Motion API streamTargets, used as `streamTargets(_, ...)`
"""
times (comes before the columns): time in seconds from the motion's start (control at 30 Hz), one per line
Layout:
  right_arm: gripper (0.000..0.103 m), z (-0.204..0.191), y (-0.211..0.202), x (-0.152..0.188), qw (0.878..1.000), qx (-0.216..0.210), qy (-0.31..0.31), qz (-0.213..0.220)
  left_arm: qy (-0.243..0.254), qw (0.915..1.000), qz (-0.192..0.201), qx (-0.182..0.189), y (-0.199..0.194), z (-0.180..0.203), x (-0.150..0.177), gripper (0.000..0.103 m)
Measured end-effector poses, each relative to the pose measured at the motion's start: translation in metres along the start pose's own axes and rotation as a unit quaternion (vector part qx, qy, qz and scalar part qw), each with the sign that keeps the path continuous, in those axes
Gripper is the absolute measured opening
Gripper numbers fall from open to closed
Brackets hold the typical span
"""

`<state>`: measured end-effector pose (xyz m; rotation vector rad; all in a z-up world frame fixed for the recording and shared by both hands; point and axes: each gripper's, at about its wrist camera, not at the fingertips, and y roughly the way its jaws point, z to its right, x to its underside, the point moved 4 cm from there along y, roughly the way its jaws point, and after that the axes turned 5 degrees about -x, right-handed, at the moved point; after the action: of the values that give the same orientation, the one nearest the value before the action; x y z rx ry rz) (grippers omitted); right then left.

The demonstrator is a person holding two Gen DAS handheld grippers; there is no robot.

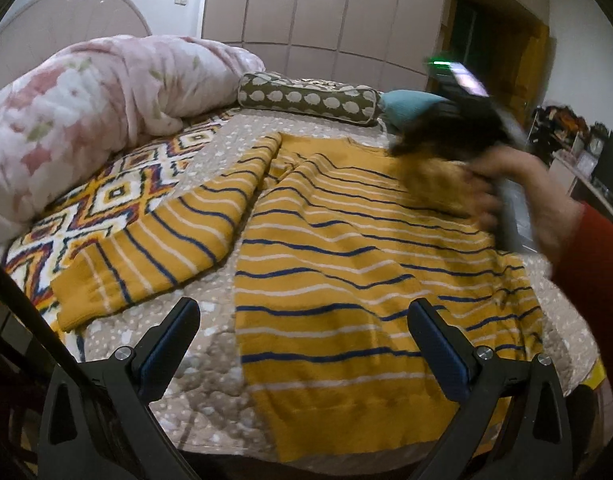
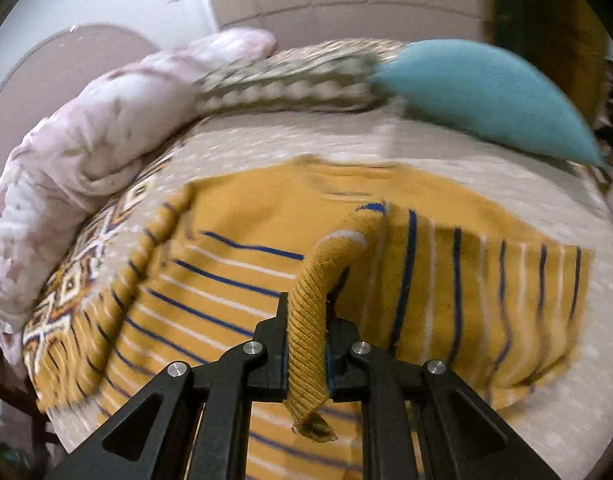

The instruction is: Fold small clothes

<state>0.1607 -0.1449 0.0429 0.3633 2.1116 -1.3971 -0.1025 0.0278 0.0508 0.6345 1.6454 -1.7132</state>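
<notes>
Right wrist view: the sweater's (image 2: 234, 280) ribbed cuff (image 2: 306, 344) is being pinched by the right gripper (image 2: 306, 354) above the bed (image 2: 466, 168), while the left gripper (image 1: 304, 328) is being held spread, empty, over the hem.

— Any words, labels or numbers to read here?
— None. Only stripes on the yellow sweater (image 1: 346, 248), no print or tag visible.
— And on the cushions, the quilt?
— Only patterns, no letters. Too blurred on the small screen of the right gripper (image 1: 472, 80) to read anything.
</notes>
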Motion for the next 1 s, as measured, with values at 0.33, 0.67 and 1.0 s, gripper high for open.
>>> streamTargets(0.33, 0.035, -0.096, 0.143, -0.043, 0.995, -0.009, -0.043, -0.084, -0.031, 0.9995, 0.002, -0.001, 0.005, -0.036, 0.002, 0.103)
streamTargets(0.67, 0.056, -0.136, 0.113, -0.046, 0.992, -0.076, -0.077, -0.061, -0.04, 0.9991, -0.006, -0.014, 0.008, -0.048, 0.003, 0.103)
streamTargets(1.0, 0.056, -0.218, 0.057, 0.059, 0.951, -0.178, -0.229, -0.108, -0.115, 0.9835, 0.022, -0.138, -0.047, -0.164, 0.021, 0.103)
